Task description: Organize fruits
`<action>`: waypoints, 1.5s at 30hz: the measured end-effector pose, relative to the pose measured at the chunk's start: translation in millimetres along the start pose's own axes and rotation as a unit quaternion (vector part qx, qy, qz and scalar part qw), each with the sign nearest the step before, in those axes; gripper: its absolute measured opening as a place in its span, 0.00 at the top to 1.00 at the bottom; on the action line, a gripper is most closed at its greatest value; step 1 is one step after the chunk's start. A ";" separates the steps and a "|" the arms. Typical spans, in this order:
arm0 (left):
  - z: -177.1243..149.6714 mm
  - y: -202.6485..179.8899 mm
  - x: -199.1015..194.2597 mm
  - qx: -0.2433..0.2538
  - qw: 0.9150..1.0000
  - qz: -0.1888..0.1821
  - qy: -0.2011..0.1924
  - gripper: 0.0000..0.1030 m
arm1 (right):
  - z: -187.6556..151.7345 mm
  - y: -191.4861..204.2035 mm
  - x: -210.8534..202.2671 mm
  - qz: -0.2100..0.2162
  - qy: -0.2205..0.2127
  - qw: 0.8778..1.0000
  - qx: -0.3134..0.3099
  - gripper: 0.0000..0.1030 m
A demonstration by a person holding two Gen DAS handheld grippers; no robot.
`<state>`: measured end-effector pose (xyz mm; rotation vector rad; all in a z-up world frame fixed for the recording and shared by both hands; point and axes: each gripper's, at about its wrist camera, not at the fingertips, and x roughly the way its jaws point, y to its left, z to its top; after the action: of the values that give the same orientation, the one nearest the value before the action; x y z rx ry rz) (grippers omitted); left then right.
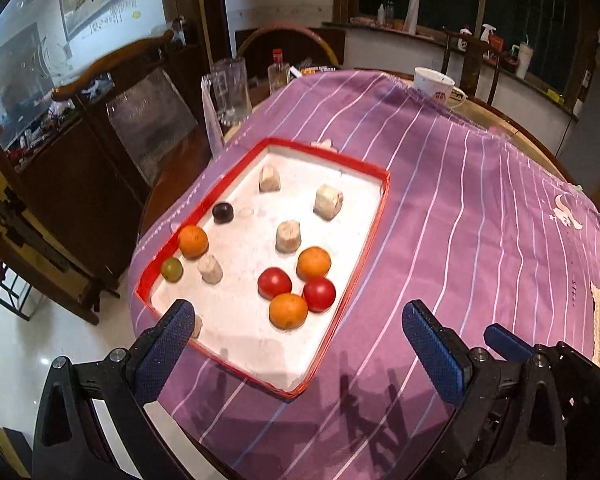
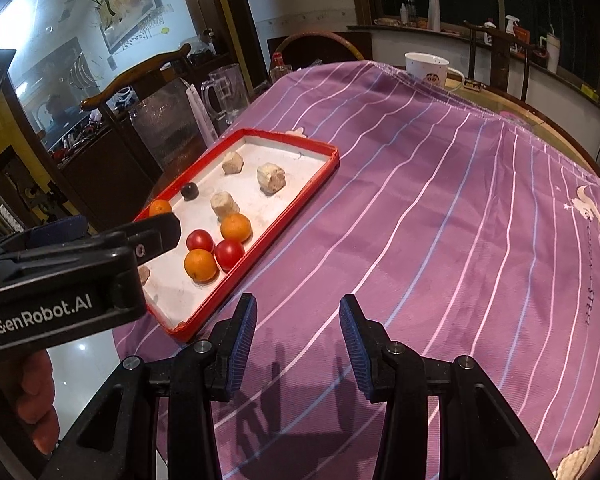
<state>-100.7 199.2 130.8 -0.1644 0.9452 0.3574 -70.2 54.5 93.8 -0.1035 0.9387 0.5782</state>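
Left gripper point(image 1: 300, 328) tilted down over near end of red tray point(image 1: 364, 264), jaws spread wide, empty; oranges point(image 1: 288, 311) and tomatoes point(image 1: 319, 294) just beyond the tips. Right gripper point(image 2: 298, 320) angled down over striped cloth point(image 2: 440, 220), jaws parted, gripping nothing; tray off to their left.

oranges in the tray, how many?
3. One by the tray's left rim beside the green fruit; two in the cluster with the red ones, the farther and the nearer. None seems hidden.
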 end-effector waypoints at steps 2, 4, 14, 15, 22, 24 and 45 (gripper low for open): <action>-1.0 2.5 4.7 -0.001 1.000 0.000 0.008 0.00 | -0.2 0.6 5.2 0.001 0.006 1.000 0.004 0.54; -3.1 5.0 9.0 0.000 1.000 0.001 0.014 0.00 | -0.5 1.6 9.4 0.001 0.010 1.000 0.007 0.54; -7.0 24.2 18.5 -0.010 0.999 -0.006 0.032 0.00 | 1.6 18.5 25.5 0.005 0.021 1.000 0.004 0.54; -7.1 26.2 19.0 -0.010 0.999 -0.006 0.032 0.00 | 2.3 20.0 26.4 0.005 0.021 1.000 0.003 0.54; -7.2 41.3 21.5 -0.022 0.999 -0.025 0.039 0.00 | 15.5 35.7 31.9 0.005 0.018 1.000 -0.010 0.54; -7.1 46.1 22.3 -0.028 0.998 -0.029 0.040 0.00 | 19.5 39.2 34.5 -0.004 0.019 1.000 -0.015 0.54; 5.8 64.0 43.6 -0.027 0.997 -0.043 0.050 0.00 | 20.0 41.9 38.6 -0.073 0.032 0.997 0.002 0.53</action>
<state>-96.8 270.3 99.7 -0.2727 1.0242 0.2982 -59.6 112.8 82.1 -0.1871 0.9858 0.4395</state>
